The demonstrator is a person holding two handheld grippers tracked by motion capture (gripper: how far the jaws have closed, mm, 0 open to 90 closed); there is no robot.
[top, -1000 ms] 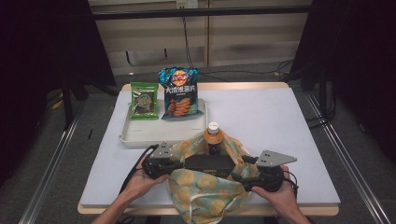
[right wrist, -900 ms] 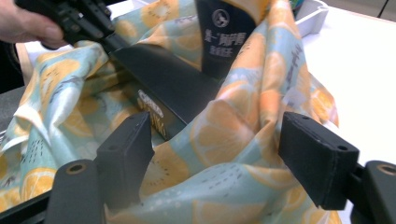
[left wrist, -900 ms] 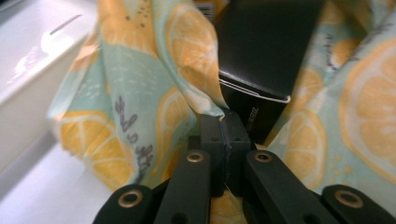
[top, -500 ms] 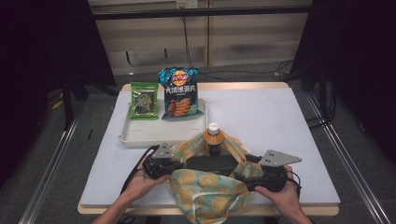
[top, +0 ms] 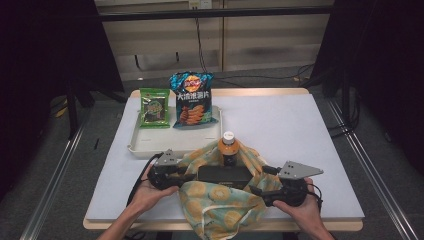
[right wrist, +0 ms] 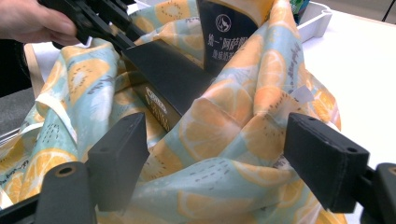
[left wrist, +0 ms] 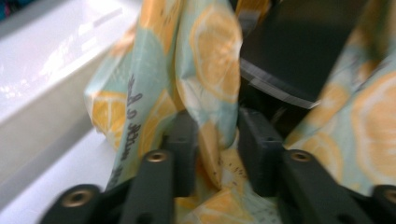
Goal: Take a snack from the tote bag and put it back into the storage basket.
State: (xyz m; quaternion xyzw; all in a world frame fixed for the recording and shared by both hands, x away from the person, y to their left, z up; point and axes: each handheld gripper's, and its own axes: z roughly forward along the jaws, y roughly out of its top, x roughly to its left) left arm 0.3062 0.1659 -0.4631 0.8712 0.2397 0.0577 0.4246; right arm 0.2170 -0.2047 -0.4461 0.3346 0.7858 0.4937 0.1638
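Two grippers flank one lemon-print cloth bag (top: pixel 222 200) at the table's near edge: left gripper (left wrist: pixel 212 149) just opening, cloth loose between its jaws; right gripper (right wrist: pixel 215 172) spread wide around cloth. Since earlier, the bag sits unmoved with one bottle (top: pixel 228 145) and one dark box (top: pixel 223 175); behind, one tray (top: pixel 150 145) bears two snack packets.

A soft cloth bag (top: pixel 220 200) sits at the near edge of the table. It is pale blue-green with big orange slices printed all over it. Its mouth is open and its sides are floppy and full of folds. A dark flat box (top: pixel 223 174) lies inside it, tilted. A bottle (top: pixel 228 148) with a white cap and an orange label stands up at the far side of the bag.
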